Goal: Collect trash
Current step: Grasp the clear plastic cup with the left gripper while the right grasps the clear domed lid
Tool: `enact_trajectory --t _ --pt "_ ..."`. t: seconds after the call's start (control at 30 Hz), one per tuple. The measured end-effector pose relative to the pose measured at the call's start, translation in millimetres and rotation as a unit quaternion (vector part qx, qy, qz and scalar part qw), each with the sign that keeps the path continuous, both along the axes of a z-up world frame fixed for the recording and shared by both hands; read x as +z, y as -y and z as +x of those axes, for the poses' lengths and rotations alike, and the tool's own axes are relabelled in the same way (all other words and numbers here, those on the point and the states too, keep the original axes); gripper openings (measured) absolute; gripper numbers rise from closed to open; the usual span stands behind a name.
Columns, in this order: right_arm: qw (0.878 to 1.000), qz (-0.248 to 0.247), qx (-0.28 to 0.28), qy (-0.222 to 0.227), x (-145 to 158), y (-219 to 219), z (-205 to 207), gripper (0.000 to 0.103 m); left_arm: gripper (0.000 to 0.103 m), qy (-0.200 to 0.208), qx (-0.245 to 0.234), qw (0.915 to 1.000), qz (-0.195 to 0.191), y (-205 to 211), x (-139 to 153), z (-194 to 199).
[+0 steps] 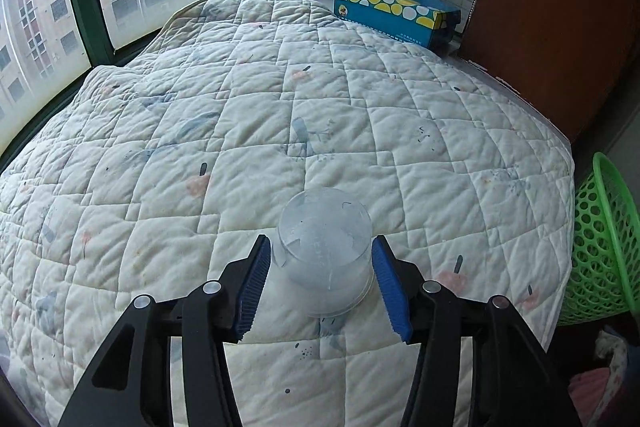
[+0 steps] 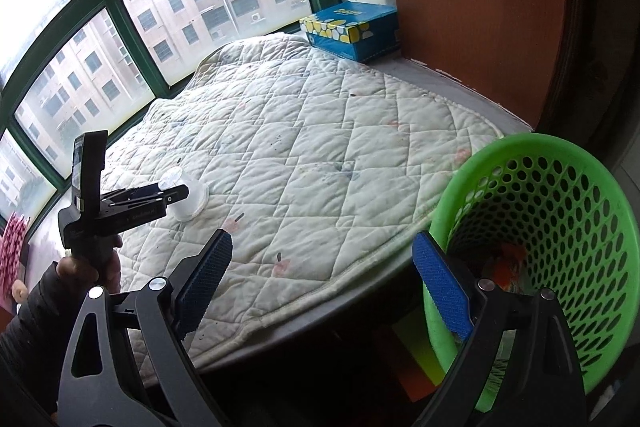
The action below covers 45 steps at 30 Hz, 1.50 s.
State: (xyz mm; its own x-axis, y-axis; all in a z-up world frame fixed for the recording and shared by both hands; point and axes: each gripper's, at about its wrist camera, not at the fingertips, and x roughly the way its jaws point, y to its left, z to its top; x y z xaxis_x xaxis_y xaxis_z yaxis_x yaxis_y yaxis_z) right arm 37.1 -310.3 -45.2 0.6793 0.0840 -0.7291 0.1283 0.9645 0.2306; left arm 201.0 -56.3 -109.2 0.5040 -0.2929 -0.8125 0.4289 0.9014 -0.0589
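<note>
A quilted white pad (image 1: 280, 115) covers the bench (image 2: 460, 87); a clear plastic cup (image 1: 326, 251) stands upside down near its front edge, and a blue tissue box (image 1: 394, 13) sits at the far right corner.

A clear plastic cup (image 1: 325, 251) is seen upside down, rim on the quilt, at 6 o'clock in the left wrist view, with a green perforated basket (image 2: 536, 259) standing off the quilt's edge at 4 o'clock.

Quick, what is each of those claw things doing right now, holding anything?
Left gripper: around the clear plastic cup lying on the quilt; whether it grips cannot be told.
Right gripper: open, holding nothing, one finger at the green basket.
</note>
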Motion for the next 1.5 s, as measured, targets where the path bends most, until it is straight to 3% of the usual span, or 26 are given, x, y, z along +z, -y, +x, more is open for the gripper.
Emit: enact_trajectory --t 0.4,0.7,0.97,1.5 --pt "0.996 -0.002 0.088 -0.017 -23.4 -64.9 49.4 0.091 0.050 0.040 0.020 0.9984 -0.033 -42.4 60.0 -6.5" --pt "0.986 -0.015 0.165 -0.017 -37.8 -126.2 88.8 0.091 0.050 0.065 0.042 0.9965 -0.033 -75.0 91.5 -9.8" --pt "0.982 -0.021 0.187 -0.033 -59.1 -160.6 123.8 0.090 0.050 0.063 0.062 0.9952 -0.041 -102.3 93.5 -9.1" --pt "0.978 -0.042 0.196 -0.064 -90.4 -197.7 178.4 0.065 0.050 0.051 0.092 0.9934 -0.045 -138.0 81.2 -6.5"
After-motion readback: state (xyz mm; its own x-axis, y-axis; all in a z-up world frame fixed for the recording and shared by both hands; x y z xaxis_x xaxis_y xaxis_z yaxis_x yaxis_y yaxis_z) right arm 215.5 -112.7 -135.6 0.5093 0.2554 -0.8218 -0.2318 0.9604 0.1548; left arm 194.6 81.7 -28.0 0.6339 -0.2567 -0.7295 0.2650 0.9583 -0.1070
